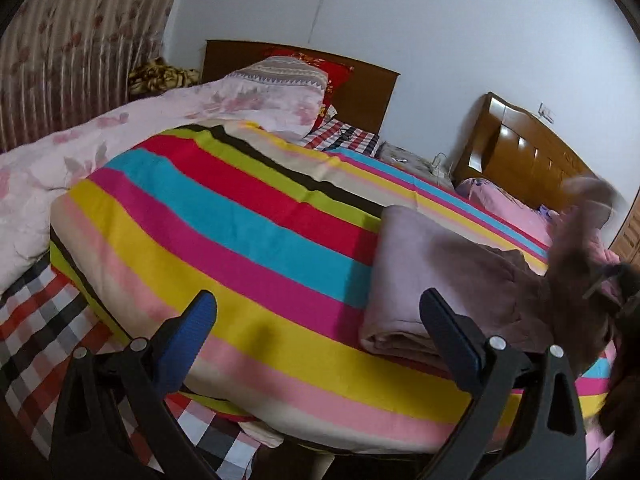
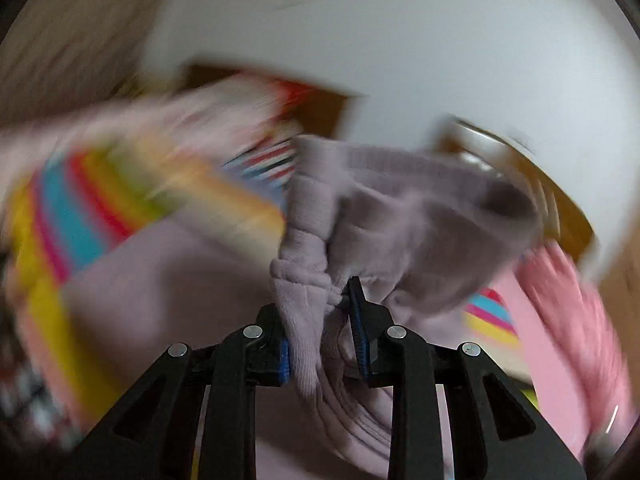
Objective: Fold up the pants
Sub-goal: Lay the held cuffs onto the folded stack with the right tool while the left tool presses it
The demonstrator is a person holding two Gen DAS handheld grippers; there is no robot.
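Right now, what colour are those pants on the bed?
The pants are a soft mauve-lilac, plain with no pattern; the left wrist view shows them best.

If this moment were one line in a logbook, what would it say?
task: fold pants | left gripper: open, empty, above striped quilt | right gripper: shut on bunched mauve pants | right view blurred

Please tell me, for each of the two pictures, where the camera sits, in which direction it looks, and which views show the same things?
Left wrist: sits on the left claw, looks across the striped blanket toward the headboards; its open fingers show.
Right wrist: sits on the right claw, looks the same way, blurred; its fingers pinch the pants.
Shared: pants, striped blanket, white wall.
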